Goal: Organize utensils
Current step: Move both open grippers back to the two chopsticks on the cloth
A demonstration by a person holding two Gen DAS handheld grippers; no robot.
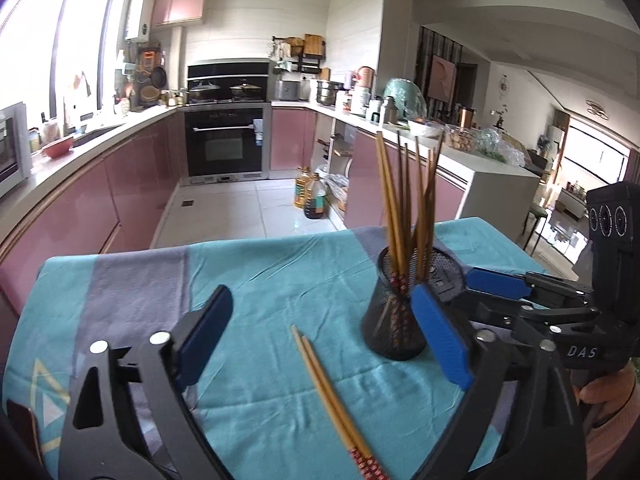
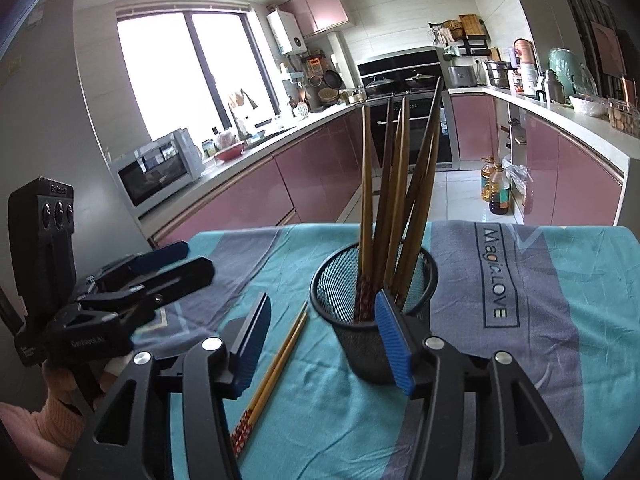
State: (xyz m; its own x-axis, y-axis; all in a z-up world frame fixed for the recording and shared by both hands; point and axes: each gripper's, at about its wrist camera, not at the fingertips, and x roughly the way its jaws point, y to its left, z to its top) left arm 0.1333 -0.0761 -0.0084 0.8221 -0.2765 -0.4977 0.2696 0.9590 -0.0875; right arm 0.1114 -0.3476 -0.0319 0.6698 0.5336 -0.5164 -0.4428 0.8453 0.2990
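A black mesh cup (image 1: 394,320) (image 2: 360,340) stands on the teal and grey cloth (image 1: 260,280) (image 2: 560,320), with several brown chopsticks (image 1: 404,208) (image 2: 396,184) upright in it. One pair of chopsticks (image 1: 332,400) (image 2: 276,364) lies flat on the cloth, left of the cup. My left gripper (image 1: 320,328) (image 2: 192,258) is open wide above this pair, its right pad beside the cup. My right gripper (image 2: 322,340) (image 1: 460,288) is open too, its right pad in front of the cup's near wall and the lying pair below its left pad. Neither holds anything.
The cloth-covered table ends at a far edge (image 1: 240,246), with kitchen floor beyond. Pink cabinets (image 1: 120,200) run along the left and back, and oil bottles (image 1: 312,196) stand on the floor. A person's hand (image 1: 608,396) grips the right tool.
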